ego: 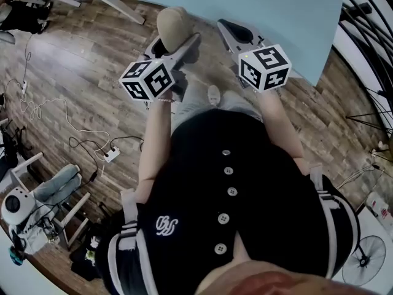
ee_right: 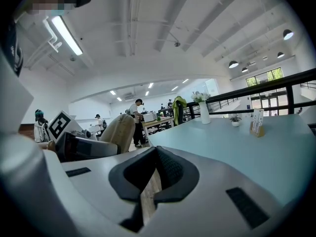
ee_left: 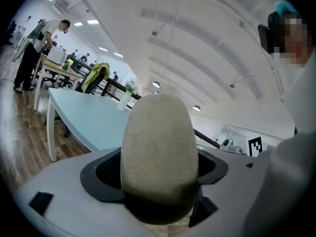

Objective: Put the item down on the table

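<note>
Nothing is set down yet. The pale blue table [ego: 245,5] lies just ahead, its near part open, with the edge close before both grippers. The beige oval stone [ee_left: 158,152] sits clamped in the left gripper [ego: 182,45], apparently over the wood floor [ego: 73,60], short of that edge. The right gripper [ego: 226,27] is closed and empty.

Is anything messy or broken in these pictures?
Nothing is broken or spilled. Only the white cable looks messy, looping loosely over the wooden floor to a power strip. The left gripper holds the beige oval item between its jaws.
</note>
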